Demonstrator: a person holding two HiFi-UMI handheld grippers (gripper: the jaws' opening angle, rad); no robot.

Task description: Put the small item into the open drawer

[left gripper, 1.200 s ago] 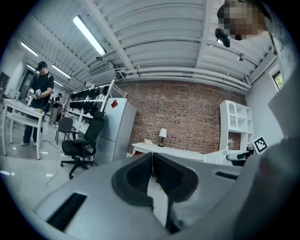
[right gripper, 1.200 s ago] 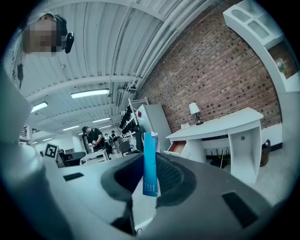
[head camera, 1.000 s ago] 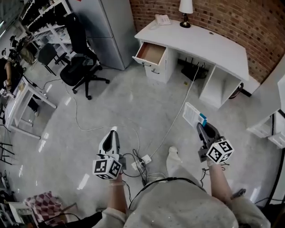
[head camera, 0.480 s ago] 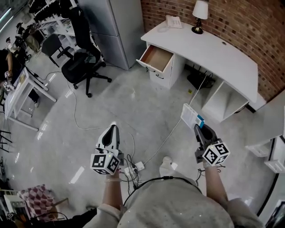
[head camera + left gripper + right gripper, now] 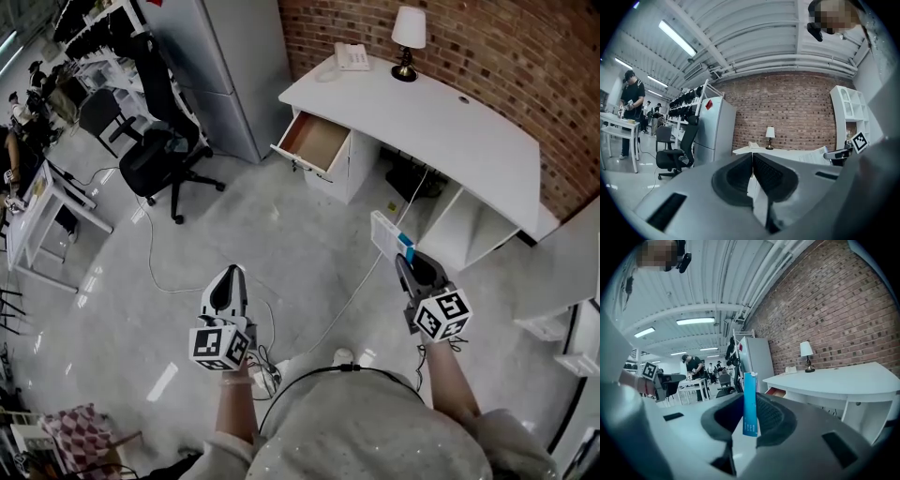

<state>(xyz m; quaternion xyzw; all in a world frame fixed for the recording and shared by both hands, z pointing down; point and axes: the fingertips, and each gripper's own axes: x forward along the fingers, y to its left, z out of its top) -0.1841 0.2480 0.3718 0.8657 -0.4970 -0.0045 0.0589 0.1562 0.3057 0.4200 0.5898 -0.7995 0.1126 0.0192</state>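
- Blue-edged white box (image 5: pixel 387 236), centre right, pinched edgewise in the right gripper (image 5: pixel 405 265).
- Left gripper (image 5: pixel 231 278), lower left: jaws together, empty.
- Open drawer (image 5: pixel 314 141) at upper centre.

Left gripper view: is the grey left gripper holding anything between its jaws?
No, the grey left gripper has its jaws closed against each other with nothing between them.

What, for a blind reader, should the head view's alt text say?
Seen from above, a person holds a small box in the right gripper and an empty, shut left gripper, facing a white desk with an open drawer.
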